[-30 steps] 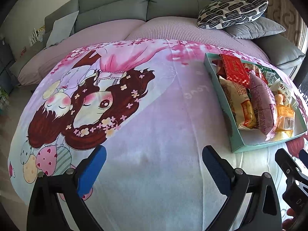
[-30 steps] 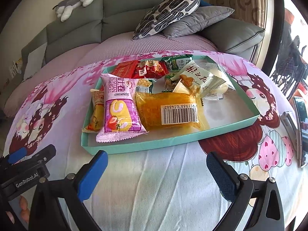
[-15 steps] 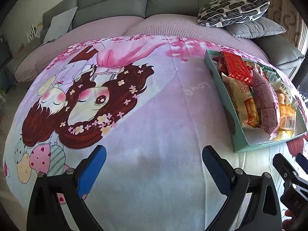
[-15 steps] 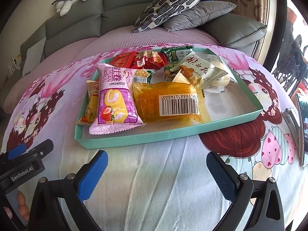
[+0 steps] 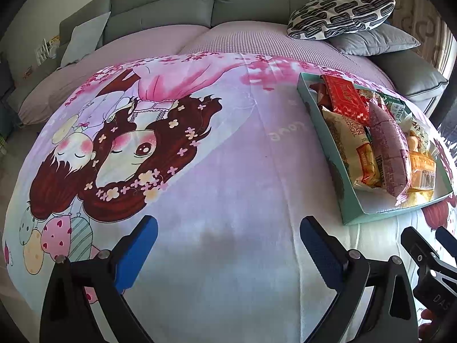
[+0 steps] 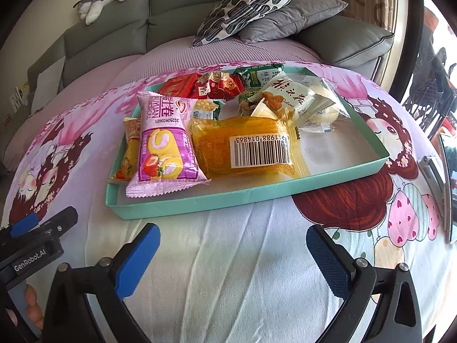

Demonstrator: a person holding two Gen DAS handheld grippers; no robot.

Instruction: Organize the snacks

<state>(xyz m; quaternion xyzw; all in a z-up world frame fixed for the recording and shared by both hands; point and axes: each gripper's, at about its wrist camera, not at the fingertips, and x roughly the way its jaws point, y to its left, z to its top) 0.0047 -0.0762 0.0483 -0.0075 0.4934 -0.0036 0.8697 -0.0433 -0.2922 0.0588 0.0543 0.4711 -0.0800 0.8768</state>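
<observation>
Both grippers hovering over the blanket (image 5: 228, 200), empty. Left gripper (image 5: 228, 245) gaping wide above bare blanket, tray (image 5: 322, 140) lying well off to its right. Right gripper (image 6: 232, 253) gaping wide too, sitting near the tray (image 6: 200, 203) front wall. Snacks piling in the tray: pink roll pack (image 6: 165, 145) overlapping yellow pack (image 6: 245, 145), red packs (image 6: 217, 85) lying behind. Pillows (image 6: 251, 3) resting beyond.

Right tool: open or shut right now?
Open. The right tool has its blue fingers spread wide over the blanket, nothing between them.
</observation>
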